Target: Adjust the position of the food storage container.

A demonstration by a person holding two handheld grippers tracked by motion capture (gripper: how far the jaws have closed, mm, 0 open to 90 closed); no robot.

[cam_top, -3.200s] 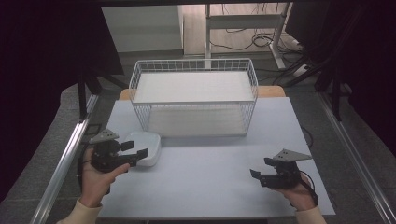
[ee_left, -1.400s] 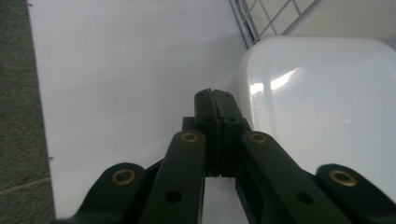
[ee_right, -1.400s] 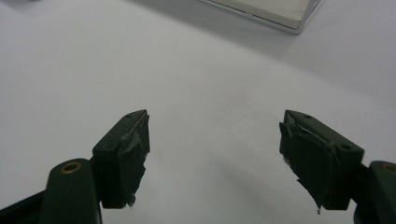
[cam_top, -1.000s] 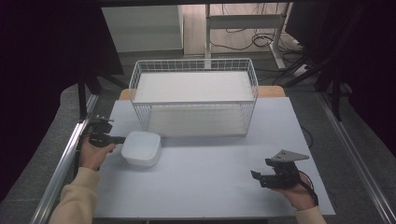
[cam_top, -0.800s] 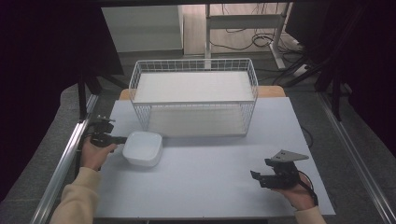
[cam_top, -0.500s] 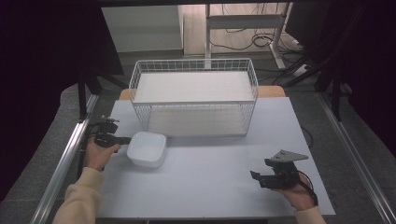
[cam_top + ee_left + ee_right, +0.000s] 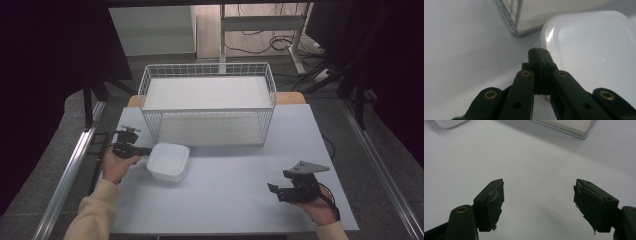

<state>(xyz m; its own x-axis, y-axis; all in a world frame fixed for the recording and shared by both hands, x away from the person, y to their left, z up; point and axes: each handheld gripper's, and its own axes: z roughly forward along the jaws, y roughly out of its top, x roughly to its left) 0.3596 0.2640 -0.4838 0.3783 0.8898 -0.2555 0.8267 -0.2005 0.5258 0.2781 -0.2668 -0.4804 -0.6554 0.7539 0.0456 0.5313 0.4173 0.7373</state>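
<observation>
The left gripper (image 7: pixel 145 150) has its jaws pressed together, tips meeting with no gap, and in the left gripper view (image 7: pixel 539 53) those closed tips sit right at the near rim of the white bowl (image 7: pixel 594 47); whether they pinch the rim or only touch it I cannot tell, since the tips cover that spot. From the high view the bowl (image 7: pixel 168 161) sits on the table (image 7: pixel 235 200) at the left, just in front of the near left corner of the wire basket (image 7: pixel 207 102), close to it but apart. The left hand (image 7: pixel 117 165) comes in from the near left edge in a pale sleeve (image 7: pixel 95 215). The right gripper (image 7: pixel 276 191) rests low over the near right part of the table, well apart from the bowl and the basket, held in the right hand (image 7: pixel 317 202) with its grey plate on top. In the right gripper view its jaws stand wide (image 7: pixel 539 202), with bare table between them and nothing held; the pads (image 7: pixel 496 200) look ragged at the edges. I can read no brand, label or writing on the bowl, the basket or either tool. The basket stands at the far middle of the table, a white sheet lining its floor. Nothing lies between the bowl and the basket. Beyond the table are cables (image 7: pixel 260 42) on the floor and dark curtains on both sides.
</observation>
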